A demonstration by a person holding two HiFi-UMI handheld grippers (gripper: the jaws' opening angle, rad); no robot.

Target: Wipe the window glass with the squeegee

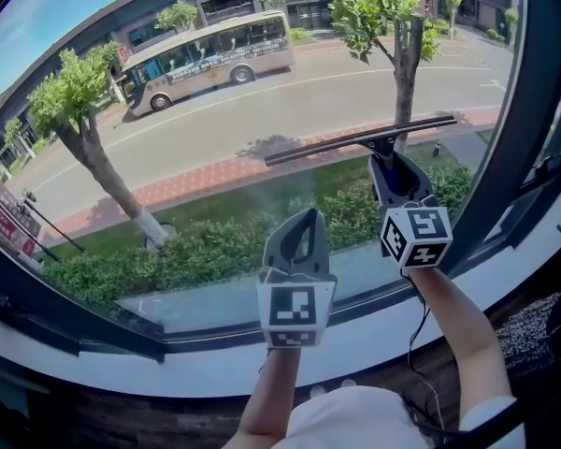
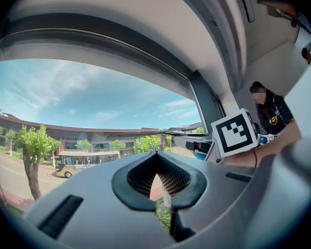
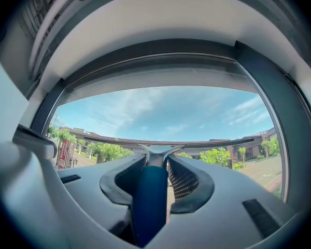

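Note:
The squeegee point(image 1: 355, 139) lies with its long black blade against the window glass point(image 1: 215, 110), sloping up to the right. My right gripper point(image 1: 390, 162) is shut on its blue handle point(image 3: 150, 201) just below the blade point(image 3: 207, 143). My left gripper point(image 1: 304, 215) hovers lower and to the left, close to the glass. Its jaws are shut, tips meeting, with nothing between them. From the left gripper view point(image 2: 158, 157), the blade point(image 2: 140, 135) and the right gripper's marker cube point(image 2: 234, 133) show to the right.
A white sill point(image 1: 355, 344) runs under the glass inside a dark frame point(image 1: 533, 110) that rises at the right. A cable point(image 1: 416, 335) hangs from the right gripper. A person in dark clothes point(image 2: 272, 113) stands beyond the right gripper.

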